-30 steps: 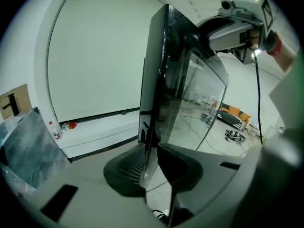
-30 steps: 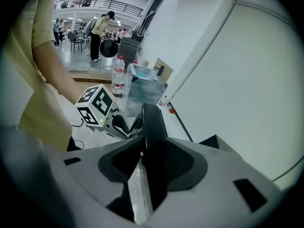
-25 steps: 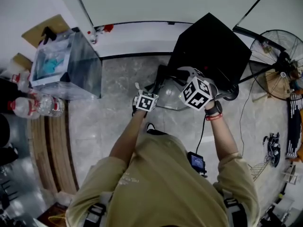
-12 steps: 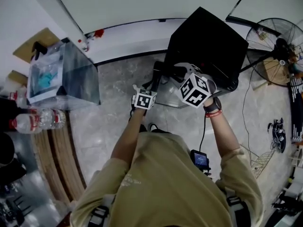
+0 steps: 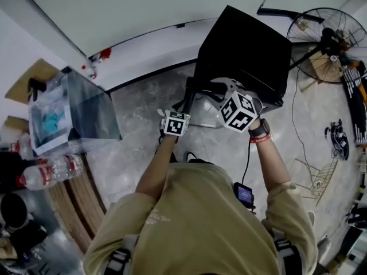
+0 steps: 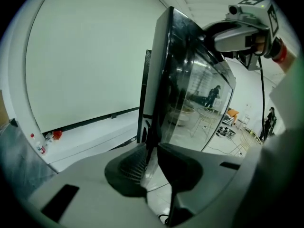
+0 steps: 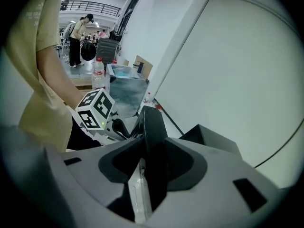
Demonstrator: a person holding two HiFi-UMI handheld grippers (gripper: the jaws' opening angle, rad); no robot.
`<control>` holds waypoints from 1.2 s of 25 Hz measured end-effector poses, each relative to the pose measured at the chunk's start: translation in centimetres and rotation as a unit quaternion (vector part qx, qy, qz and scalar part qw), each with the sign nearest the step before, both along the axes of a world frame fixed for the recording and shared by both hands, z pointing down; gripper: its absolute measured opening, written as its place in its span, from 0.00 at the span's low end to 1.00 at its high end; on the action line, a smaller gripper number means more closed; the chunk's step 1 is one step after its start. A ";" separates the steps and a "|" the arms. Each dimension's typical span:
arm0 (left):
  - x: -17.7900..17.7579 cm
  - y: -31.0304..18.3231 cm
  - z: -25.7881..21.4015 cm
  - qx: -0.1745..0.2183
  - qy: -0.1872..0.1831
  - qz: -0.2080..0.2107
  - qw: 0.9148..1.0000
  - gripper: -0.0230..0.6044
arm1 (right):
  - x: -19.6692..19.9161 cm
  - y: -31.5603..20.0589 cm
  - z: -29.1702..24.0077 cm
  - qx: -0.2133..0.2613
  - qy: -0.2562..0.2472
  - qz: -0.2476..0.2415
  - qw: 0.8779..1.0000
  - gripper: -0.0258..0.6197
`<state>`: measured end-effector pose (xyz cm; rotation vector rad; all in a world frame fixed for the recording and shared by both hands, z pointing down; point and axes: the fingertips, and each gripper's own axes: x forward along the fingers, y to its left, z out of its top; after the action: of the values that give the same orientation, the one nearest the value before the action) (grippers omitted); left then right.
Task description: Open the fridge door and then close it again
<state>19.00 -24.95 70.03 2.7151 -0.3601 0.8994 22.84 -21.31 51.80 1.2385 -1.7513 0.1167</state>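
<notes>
Fingers of the left gripper and right gripper clamp the edge of the fridge door.

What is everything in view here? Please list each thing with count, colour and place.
fridge: one, black, on the floor by the wall
door: one, black with glass, open, edge in both tongs
box: one, clear, floor at left
bottles: two, clear, red labels, beside the box
cardboard: one, brown, behind the box
fan: one, black, far right
left tongs: one, grey, shut on the door
right tongs: one, grey, shut on the door
</notes>
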 end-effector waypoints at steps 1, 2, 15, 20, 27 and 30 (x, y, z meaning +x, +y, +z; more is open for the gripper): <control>0.3 -0.2 0.0 0.001 0.003 0.002 1.000 0.16 | 0.2 -0.2 0.0 0.002 -0.001 0.005 1.000 0.31; 0.5 -0.4 0.0 0.002 0.005 0.004 1.000 0.16 | 0.5 -0.3 0.0 0.005 -0.002 0.011 1.000 0.31; 3.3 -2.8 0.1 -0.002 0.007 0.057 0.998 0.16 | 2.9 -2.5 0.0 0.010 0.009 0.079 0.997 0.31; 4.5 -3.5 0.3 -0.001 0.004 0.082 0.997 0.16 | 3.9 -3.1 0.1 0.015 0.012 0.106 0.994 0.31; 6.2 -4.4 0.4 0.000 0.001 0.111 0.994 0.16 | 5.3 -4.0 0.2 0.022 0.020 0.139 0.990 0.31; 6.8 -4.8 0.4 0.002 -0.001 0.122 0.992 0.16 | 5.8 -4.3 0.2 0.025 0.024 0.153 0.988 0.31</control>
<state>25.83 -29.76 70.43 2.8045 -0.0283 0.9635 28.61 -25.61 52.04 1.5286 -1.5206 0.2194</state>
